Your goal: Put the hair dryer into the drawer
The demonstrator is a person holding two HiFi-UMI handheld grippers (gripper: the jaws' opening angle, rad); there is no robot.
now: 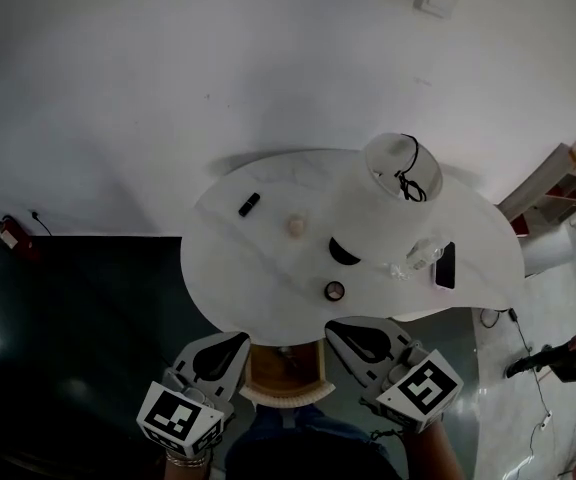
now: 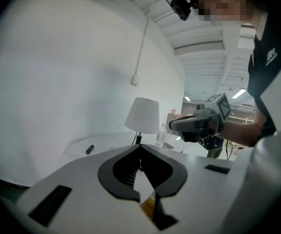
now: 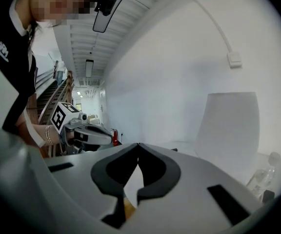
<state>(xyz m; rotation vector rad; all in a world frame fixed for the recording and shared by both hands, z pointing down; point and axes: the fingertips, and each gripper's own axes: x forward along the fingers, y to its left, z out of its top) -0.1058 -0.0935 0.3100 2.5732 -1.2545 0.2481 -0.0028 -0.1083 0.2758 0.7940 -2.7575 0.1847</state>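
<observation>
Scene logged left to right, head view.

- A small black item point(image 1: 249, 204) is noted on the left part of the white table point(image 1: 268, 258), with a pale round thing point(image 1: 296, 226) just to its right.
- The left gripper point(image 1: 236, 343) is held at the table's near edge, left of the drawer. In the left gripper view its jaws are seen clenched tip to tip, with nothing between them.
- The drawer point(image 1: 286, 396) is seen pulled out from under the near edge, between the two grippers. Its wooden floor is exposed. A small speck is seen on that floor, but it cannot be identified.
- The lamp point(image 1: 388, 203) stands right of centre, and its shade covers part of the tabletop.
- The right gripper point(image 1: 340, 331) is held right of the drawer. Its jaws are likewise closed and empty, as confirmed in the right gripper view.
- A clear bottle point(image 1: 423, 256) and a dark phone point(image 1: 445, 265) lie near the table's right edge.

Task's thing: no hair dryer can be made out in any view, neither on the visible tabletop, nor in the exposed part of the drawer, nor in either claw.

Progress, judged: the drawer is already open and nothing is carried. Whether the dryer is still to be fetched or already lies deeper in the drawer cannot be settled. The drawer is not yet shut.
</observation>
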